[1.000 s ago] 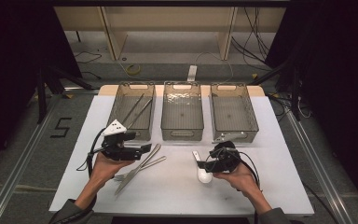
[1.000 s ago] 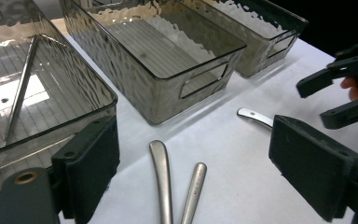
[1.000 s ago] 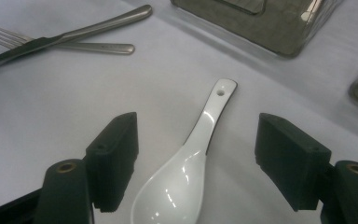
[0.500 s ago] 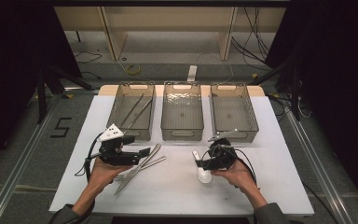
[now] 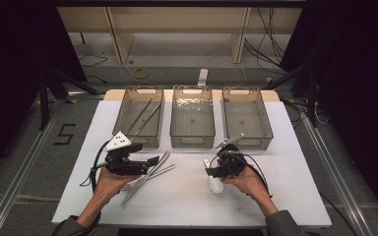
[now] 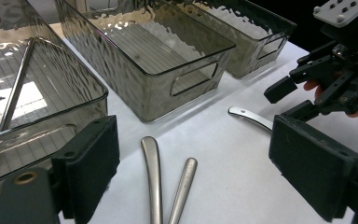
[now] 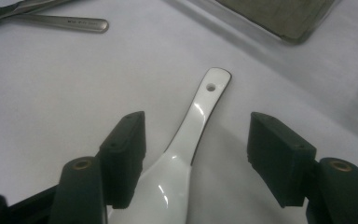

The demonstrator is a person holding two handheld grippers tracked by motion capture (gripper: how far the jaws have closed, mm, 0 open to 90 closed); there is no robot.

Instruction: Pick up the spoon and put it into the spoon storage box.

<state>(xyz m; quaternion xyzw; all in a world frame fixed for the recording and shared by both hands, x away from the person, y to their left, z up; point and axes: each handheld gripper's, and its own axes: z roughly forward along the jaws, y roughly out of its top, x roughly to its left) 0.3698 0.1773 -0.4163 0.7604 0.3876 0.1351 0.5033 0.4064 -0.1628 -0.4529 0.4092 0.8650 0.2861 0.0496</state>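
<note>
A white ceramic spoon lies on the white table, its handle with a hole pointing away. My right gripper is low over it with the spoon between its jaws. The jaws have just been closing, but the pads stand apart from the handle. From above, the right gripper sits over the spoon at centre right. My left gripper stands wide open above two metal cutlery handles. In the high view the left gripper is at centre left over the metal cutlery.
Three smoky clear bins stand in a row at the back: the left bin holds long metal pieces, the middle bin and right bin look empty. The table ends close to the person.
The left gripper has dipped slightly toward the metal cutlery. The right gripper stays over the white spoon.
</note>
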